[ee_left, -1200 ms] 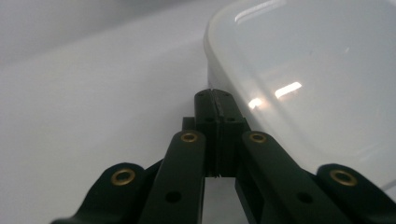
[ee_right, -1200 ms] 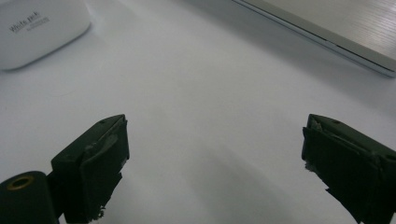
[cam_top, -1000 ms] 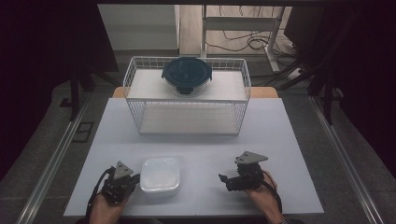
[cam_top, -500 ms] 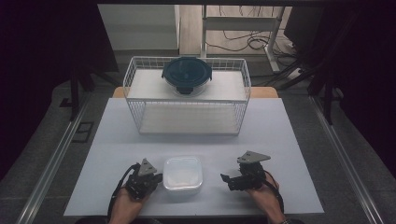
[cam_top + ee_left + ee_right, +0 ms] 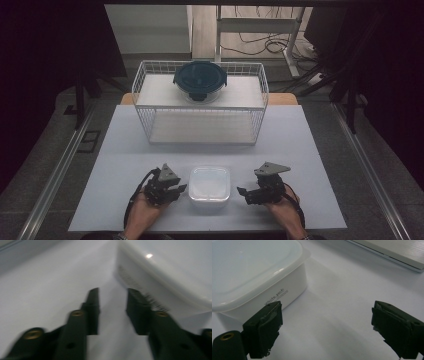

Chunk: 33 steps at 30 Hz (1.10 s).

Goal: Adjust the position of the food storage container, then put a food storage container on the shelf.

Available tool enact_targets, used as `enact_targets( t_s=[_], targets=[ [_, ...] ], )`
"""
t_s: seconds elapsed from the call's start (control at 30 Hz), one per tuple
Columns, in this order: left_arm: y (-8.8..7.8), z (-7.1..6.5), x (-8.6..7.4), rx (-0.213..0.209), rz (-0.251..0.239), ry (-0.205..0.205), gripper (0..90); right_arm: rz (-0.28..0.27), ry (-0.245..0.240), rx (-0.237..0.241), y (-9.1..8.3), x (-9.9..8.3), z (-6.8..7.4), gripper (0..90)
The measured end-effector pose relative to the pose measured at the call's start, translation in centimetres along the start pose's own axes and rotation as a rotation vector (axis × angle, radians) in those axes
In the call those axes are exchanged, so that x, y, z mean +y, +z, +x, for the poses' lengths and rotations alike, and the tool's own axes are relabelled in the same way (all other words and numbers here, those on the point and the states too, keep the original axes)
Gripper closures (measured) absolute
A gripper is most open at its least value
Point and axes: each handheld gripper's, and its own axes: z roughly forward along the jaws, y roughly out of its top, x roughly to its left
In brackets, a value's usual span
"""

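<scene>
White lidded box (image 5: 210,186) on near middle of surface (image 5: 125,145), between both claws. Left claw (image 5: 176,190) just left of box, jaws just been opening, partly apart, nothing between them. Right claw (image 5: 243,192) near box's right side, jaws wide apart, empty. Wire basket (image 5: 145,107) far, dark round container (image 5: 200,80) on top.

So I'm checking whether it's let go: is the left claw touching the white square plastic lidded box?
Apart. In the left gripper view the left claw stands open on bare table beside the white square plastic lidded box; its jaws have just been opening, nothing between them.
</scene>
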Motion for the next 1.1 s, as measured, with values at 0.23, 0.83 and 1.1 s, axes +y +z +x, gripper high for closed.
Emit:
enact_targets(
  t_s=[0.23, 0.83, 1.1],
  targets=[
    [-0.4, 1.7, -0.8, -0.072, -0.021, -0.056, 29.5, -0.026, 0.001, -0.001, -0.2, 0.1, 0.0, 6.7],
    [-1.7, 0.5, 2.9, -0.199, -0.119, -0.014, 8.2, 0.007, 0.098, 0.19, -1.0, 3.4, 2.1, 2.8],
    [-0.3, -0.5, 5.4, -0.195, -0.12, 0.035, 9.2, 0.014, 0.105, 0.215, 0.7, 4.8, 2.9, 11.2]
  ],
)
